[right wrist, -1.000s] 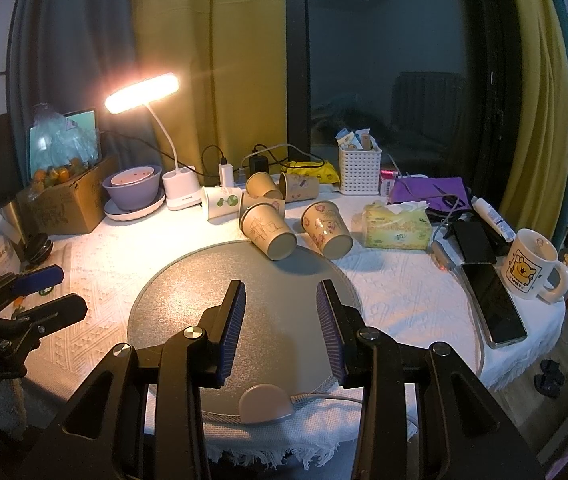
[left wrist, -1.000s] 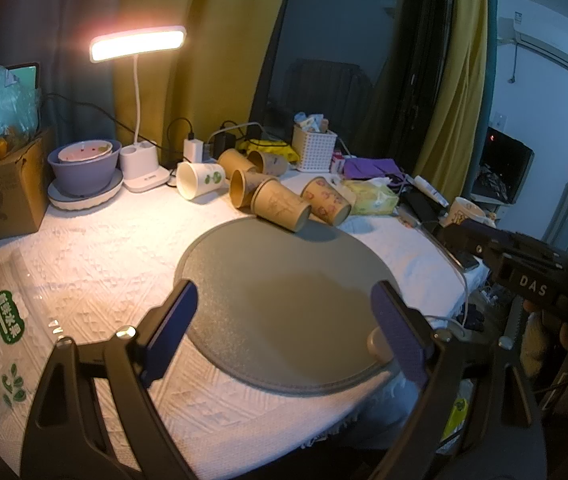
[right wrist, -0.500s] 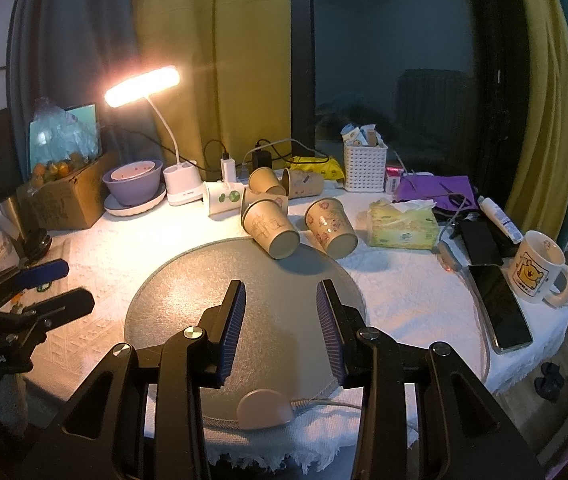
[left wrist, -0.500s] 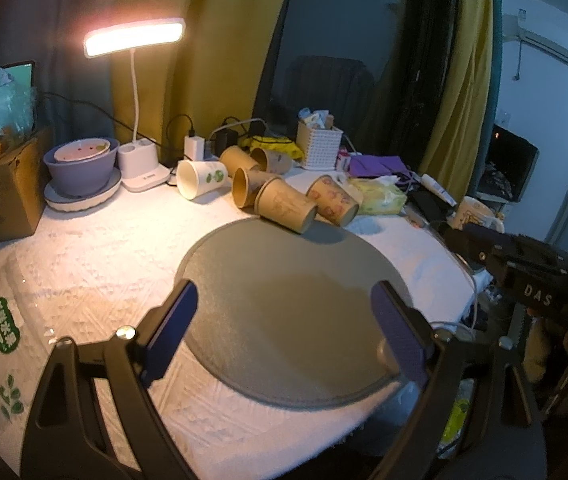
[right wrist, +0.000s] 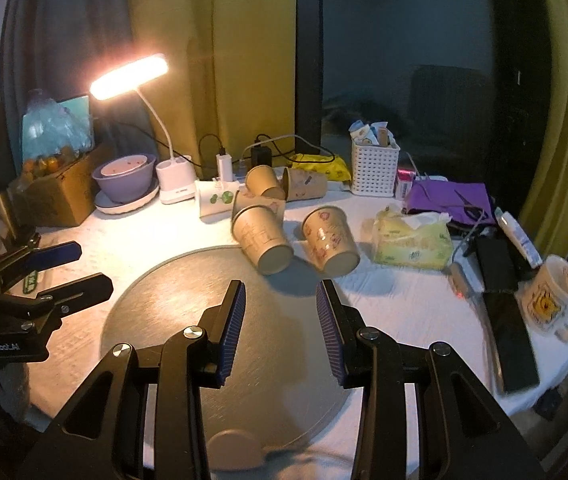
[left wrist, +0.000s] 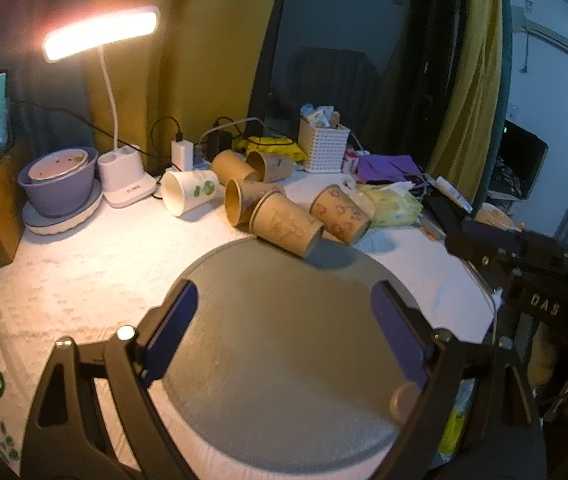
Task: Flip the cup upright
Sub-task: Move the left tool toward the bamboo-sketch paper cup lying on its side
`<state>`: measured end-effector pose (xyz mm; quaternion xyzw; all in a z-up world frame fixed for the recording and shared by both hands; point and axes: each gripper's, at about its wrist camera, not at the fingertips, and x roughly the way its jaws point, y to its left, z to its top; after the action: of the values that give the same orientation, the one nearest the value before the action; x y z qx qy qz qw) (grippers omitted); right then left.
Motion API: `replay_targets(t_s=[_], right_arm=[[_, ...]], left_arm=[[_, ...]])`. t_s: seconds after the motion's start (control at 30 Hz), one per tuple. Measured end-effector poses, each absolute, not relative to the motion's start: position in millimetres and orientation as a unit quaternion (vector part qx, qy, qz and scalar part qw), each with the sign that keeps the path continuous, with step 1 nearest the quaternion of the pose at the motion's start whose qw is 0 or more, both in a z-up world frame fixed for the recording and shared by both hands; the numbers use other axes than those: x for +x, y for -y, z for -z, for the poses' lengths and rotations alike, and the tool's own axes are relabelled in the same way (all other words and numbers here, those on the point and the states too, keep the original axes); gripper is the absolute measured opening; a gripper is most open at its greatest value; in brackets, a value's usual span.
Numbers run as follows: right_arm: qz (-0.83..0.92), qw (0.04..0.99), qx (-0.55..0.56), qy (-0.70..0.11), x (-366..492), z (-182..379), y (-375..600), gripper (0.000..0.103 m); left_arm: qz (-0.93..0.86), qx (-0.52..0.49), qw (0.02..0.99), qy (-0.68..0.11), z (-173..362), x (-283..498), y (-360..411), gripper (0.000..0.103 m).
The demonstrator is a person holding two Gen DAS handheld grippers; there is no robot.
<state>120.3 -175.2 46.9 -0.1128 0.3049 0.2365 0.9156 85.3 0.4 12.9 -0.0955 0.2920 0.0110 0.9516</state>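
Fingers [right wrist: 232,320] of right gripper [right wrist: 281,286] parted, empty, above grey mat [right wrist: 188,280]; left gripper [left wrist: 284,292] likewise spread wide, empty. Approach step, judging by layout: next, reach far toward nearest tipped cup [right wrist: 262,240], straddling its sides.

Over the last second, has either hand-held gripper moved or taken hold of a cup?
Both have eased forward toward the cups: the nearest brown cup and the printed cup sit larger and closer in both wrist views. Neither has grasped anything: the left hand-held gripper is wide open and the right hand-held gripper is open over the round gray mat. The cups lie tipped where they were.
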Motion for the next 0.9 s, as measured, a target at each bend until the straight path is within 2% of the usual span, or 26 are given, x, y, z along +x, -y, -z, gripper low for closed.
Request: replay_targets(t_s=[0.9], right_arm=[[-0.242,0.911,-0.111,-0.314,244,-34,190,0.039]], left_arm=[[-0.005,-0.160,0.918,-0.364,26,227,1,0.089]])
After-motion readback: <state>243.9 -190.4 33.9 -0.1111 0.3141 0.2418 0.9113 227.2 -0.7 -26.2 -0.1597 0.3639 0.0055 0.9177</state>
